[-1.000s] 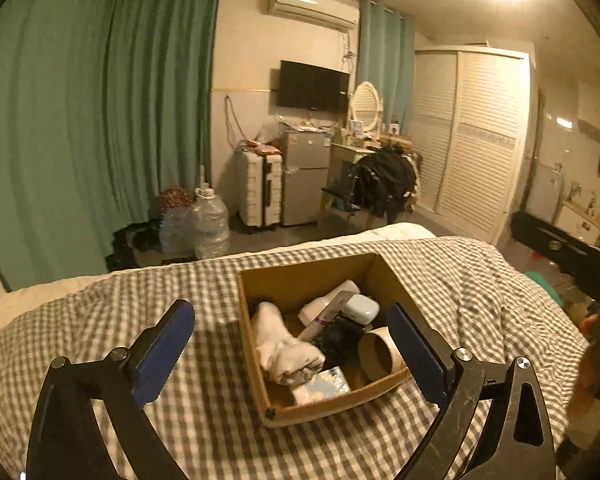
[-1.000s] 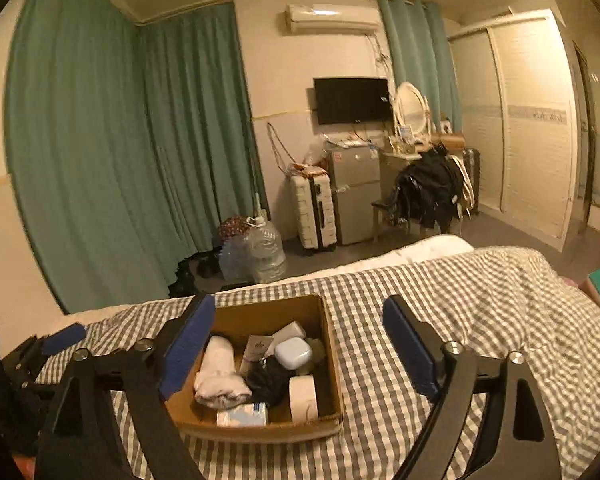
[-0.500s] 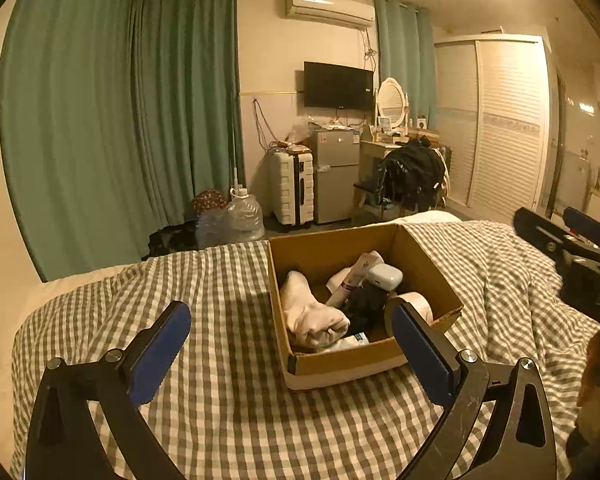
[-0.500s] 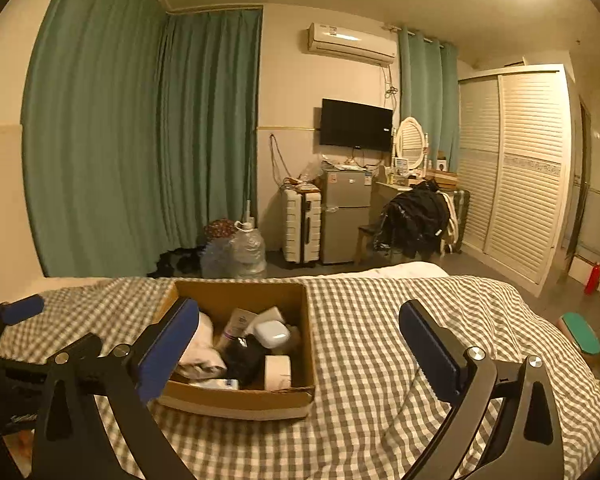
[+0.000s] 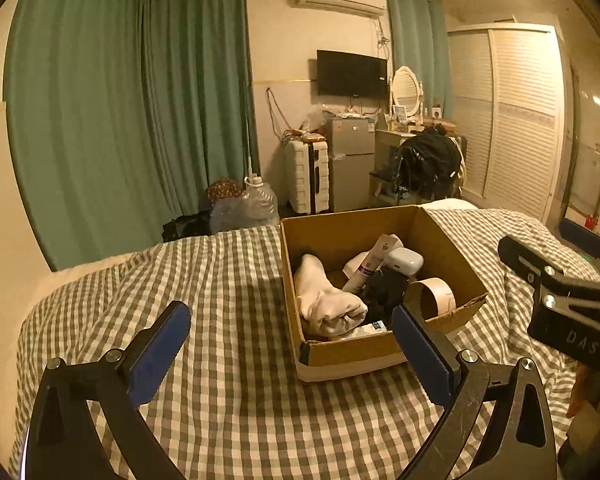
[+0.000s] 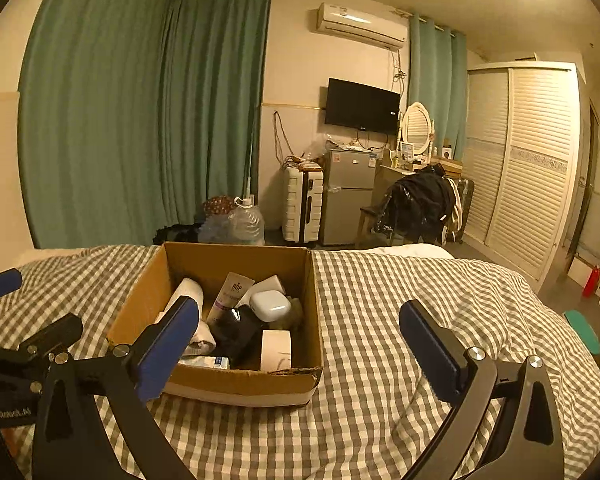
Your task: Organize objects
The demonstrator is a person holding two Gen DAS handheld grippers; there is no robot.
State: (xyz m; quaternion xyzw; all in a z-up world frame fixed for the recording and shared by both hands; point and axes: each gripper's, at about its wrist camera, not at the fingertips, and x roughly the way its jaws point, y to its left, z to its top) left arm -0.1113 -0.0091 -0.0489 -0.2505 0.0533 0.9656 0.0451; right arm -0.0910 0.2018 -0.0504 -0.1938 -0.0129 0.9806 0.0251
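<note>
An open cardboard box (image 5: 452, 256) (image 6: 140, 300) sits on a grey-checked bed (image 5: 228, 280) (image 6: 380, 300). It holds rolled white socks (image 5: 328, 304), a white tube (image 5: 370, 264) (image 6: 230, 294), a white earbud case (image 5: 404, 262) (image 6: 270, 306), a black item (image 6: 236, 332), a tape roll (image 5: 436, 300) (image 6: 276, 350) and a small packet (image 6: 206, 361). My left gripper (image 5: 290, 344) is open and empty, in front of the box's near left corner. My right gripper (image 6: 298, 334) is open and empty, near the box's right side; it also shows in the left wrist view (image 5: 560, 280).
Beyond the bed stand green curtains (image 5: 120, 100), water jugs (image 5: 256, 204), a white suitcase (image 5: 306, 178), a small fridge (image 5: 350, 160), a chair with a black jacket (image 5: 428, 166) and a louvred wardrobe (image 5: 512, 120). The bed edge falls away at the right (image 6: 572, 340).
Both grippers have pulled back and tilted up, so the box now sits lower and farther from the fingers. Both stayed open. The box contents have not moved.
</note>
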